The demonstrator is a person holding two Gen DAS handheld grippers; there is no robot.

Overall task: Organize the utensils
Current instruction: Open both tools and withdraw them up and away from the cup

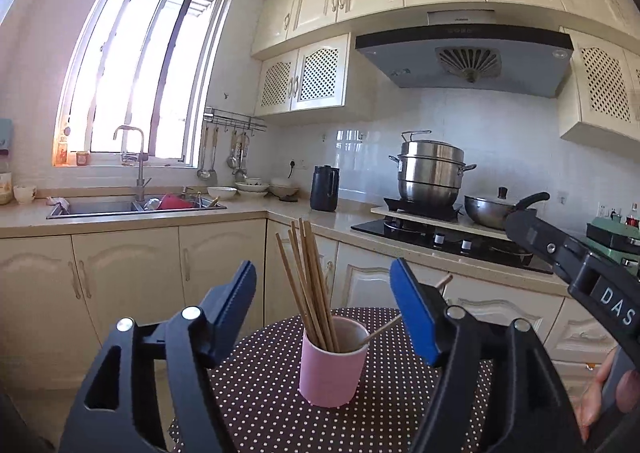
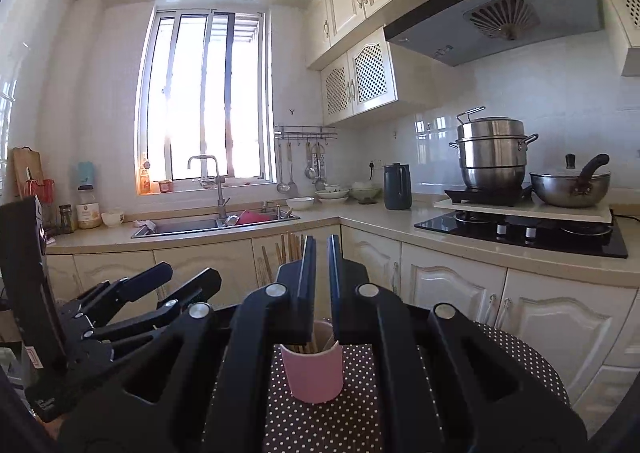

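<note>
A pink cup point(image 1: 333, 365) stands on a round table with a dark polka-dot cloth point(image 1: 264, 393). Several wooden chopsticks point(image 1: 310, 285) stand in it, and one more leans out to the right point(image 1: 384, 329). My left gripper point(image 1: 323, 285) is open, its blue-padded fingers on either side of the cup, short of it and empty. In the right wrist view the pink cup point(image 2: 314, 373) sits just beyond my right gripper point(image 2: 322, 253), whose jaws are nearly together with a narrow gap and nothing seen between them. The chopsticks point(image 2: 294, 247) show behind its left finger.
Cream cabinets and an L-shaped counter lie behind the table. A sink point(image 1: 136, 207) with dishes is at the left, a black kettle point(image 1: 325, 188) in the corner, and a steamer pot point(image 1: 432, 173) and wok point(image 1: 490, 209) on the hob at the right.
</note>
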